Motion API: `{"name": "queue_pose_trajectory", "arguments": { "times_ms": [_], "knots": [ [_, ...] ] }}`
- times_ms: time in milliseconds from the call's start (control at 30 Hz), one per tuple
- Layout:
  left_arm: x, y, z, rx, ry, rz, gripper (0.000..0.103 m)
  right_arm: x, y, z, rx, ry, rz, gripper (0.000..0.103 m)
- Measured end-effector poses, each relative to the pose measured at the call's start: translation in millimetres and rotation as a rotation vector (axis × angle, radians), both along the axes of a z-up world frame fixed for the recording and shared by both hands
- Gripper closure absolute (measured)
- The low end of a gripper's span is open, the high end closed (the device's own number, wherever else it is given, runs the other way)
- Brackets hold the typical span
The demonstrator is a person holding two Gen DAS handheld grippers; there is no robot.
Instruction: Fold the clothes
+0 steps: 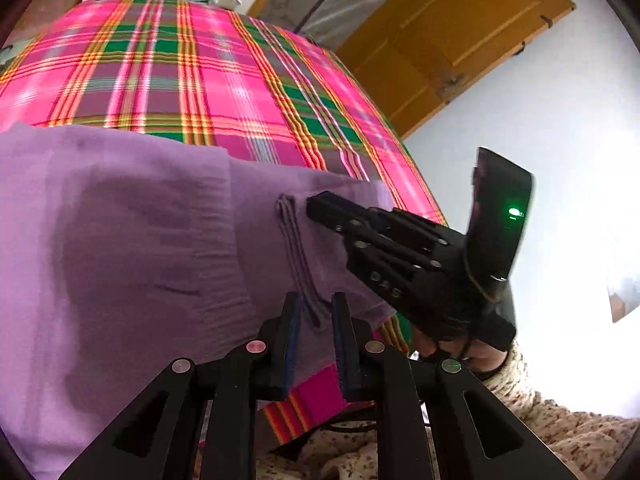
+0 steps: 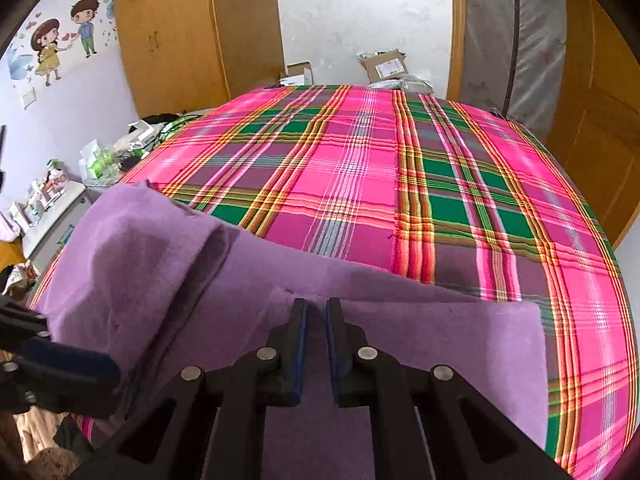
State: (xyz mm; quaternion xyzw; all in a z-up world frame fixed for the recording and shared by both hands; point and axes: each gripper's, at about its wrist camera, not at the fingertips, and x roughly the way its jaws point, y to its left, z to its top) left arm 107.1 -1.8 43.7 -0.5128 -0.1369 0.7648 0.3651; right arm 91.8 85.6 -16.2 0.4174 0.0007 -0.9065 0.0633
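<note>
While angled down, both grippers (image 1: 316, 308) (image 2: 316, 312) apparently pinching purple garment (image 1: 140, 220)

Both cameras are sitting on the grippers, looking forward and downward, very near the purple cloth (image 1: 132, 240). The left one is facing toward the door (image 1: 448, 40); the right one is facing the wardrobe (image 2: 168, 32). Both are sharing the plaid bed (image 2: 440, 184).

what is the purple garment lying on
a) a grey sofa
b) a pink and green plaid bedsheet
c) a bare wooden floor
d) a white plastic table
b: in both wrist views the soft purple fabric garment rests on a bright pink, green and yellow plaid bedsheet that stretches away behind it.
</note>
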Motion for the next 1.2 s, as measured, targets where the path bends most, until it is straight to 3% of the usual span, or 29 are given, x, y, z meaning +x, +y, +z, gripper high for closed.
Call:
{"name": "queue_pose_trajectory", "arguments": {
  "times_ms": [333,833,1000,1200],
  "knots": [
    [1,-30,3,0.019,0.001,0.065,0.087,31,-3,6,-0.042,0.036,0.056,0.094],
    [4,-84,2,0.018,0.018,0.206,0.087,66,-34,-3,0.080,0.059,0.083,0.093],
    [9,-113,-3,0.008,0.019,0.261,0.087,72,-40,4,0.047,0.066,0.082,0.093],
    [17,-154,-13,0.007,0.006,0.348,0.087,76,-53,5,0.096,0.059,0.064,0.093]
  ]
}}
